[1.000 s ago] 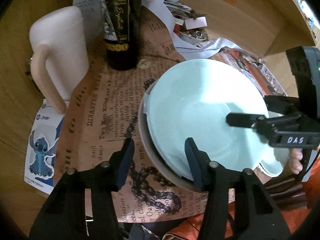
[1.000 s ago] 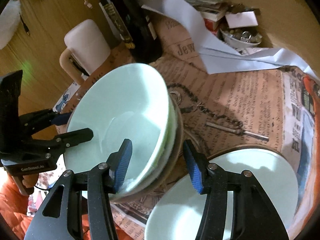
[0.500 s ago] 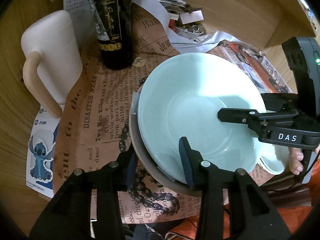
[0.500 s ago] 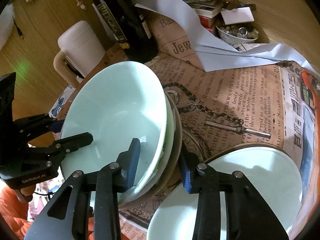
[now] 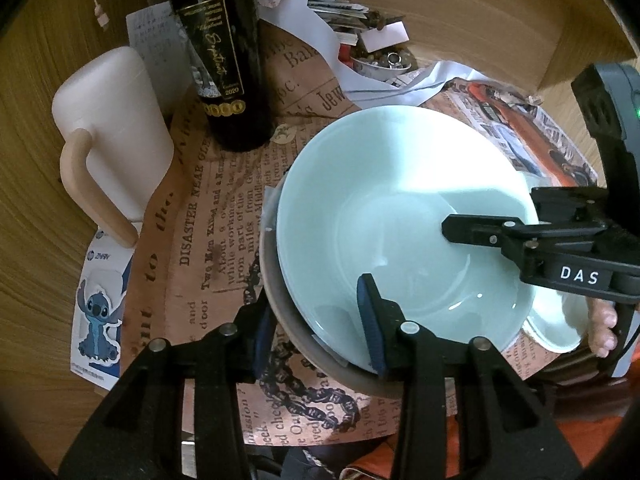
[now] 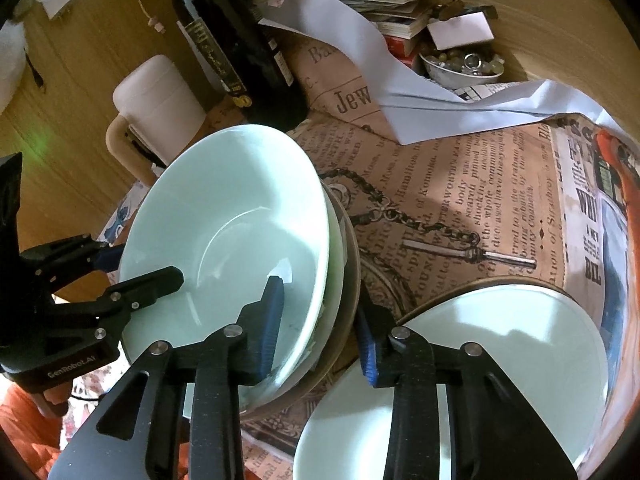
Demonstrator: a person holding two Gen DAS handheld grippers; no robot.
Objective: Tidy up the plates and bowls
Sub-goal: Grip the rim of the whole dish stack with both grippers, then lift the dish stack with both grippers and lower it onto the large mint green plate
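Note:
A pale green bowl point(image 5: 400, 216) tops a stack of bowls; the lowest is brown-rimmed point(image 5: 288, 320). My left gripper point(image 5: 316, 332) straddles the stack's near rim, one finger inside the top bowl, one outside, jaws open around it. My right gripper point(image 6: 320, 320) straddles the opposite rim of the same stack point(image 6: 240, 224) the same way, jaws open. A second pale green plate point(image 6: 480, 360) on a brown-rimmed one lies to the right in the right wrist view.
A dark wine bottle point(image 5: 228, 60) and a white jug with a beige handle point(image 5: 116, 132) stand behind the stack. Papers and a small dish of trinkets point(image 5: 380, 60) clutter the back. A newspaper-print mat point(image 6: 460, 184) covers the wooden table.
Both grippers moved forward onto the stack's rim, each with one finger now inside the top bowl. The jaws have narrowed slightly around the rim.

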